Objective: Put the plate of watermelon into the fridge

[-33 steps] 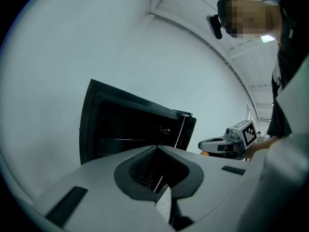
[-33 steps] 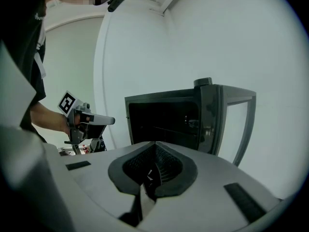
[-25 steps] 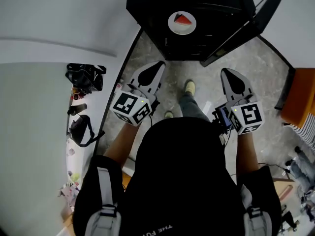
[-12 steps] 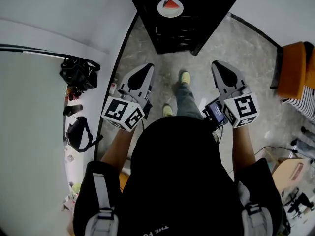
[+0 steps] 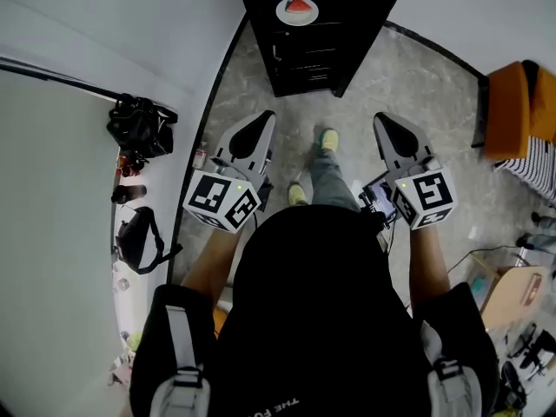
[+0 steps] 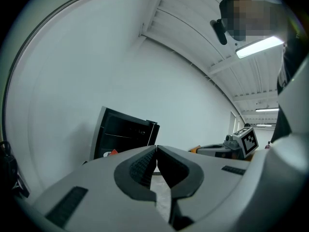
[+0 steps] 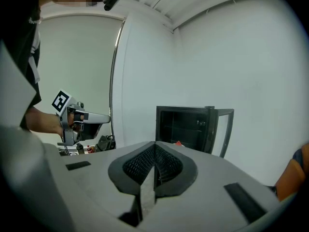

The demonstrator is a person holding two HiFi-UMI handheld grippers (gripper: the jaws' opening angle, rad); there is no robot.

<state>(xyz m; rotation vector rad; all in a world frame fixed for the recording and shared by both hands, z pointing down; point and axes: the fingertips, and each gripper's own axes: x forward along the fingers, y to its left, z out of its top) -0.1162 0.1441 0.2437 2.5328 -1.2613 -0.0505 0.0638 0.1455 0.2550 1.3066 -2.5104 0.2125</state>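
The white plate with a red watermelon slice (image 5: 296,9) sits inside the open black fridge (image 5: 304,59) at the top of the head view. The slice shows as a red bit low in the fridge (image 6: 112,152) in the left gripper view and again (image 7: 177,142) in the right gripper view. My left gripper (image 5: 261,122) and right gripper (image 5: 387,122) hang over the floor well back from the fridge, both shut and empty. The left gripper's jaws (image 6: 155,149) meet at the tips, and so do the right gripper's (image 7: 155,144).
The fridge door (image 7: 223,129) stands open to the right. Black bags (image 5: 139,133) lie along the white wall at left. An orange chair (image 5: 521,102) and a cardboard box (image 5: 508,289) stand at right. Grey stone floor (image 5: 417,76) lies between me and the fridge.
The fridge has slid toward the top of the head view and looks smaller, as the person backs away. Both grippers stay shut and empty in front of the body.
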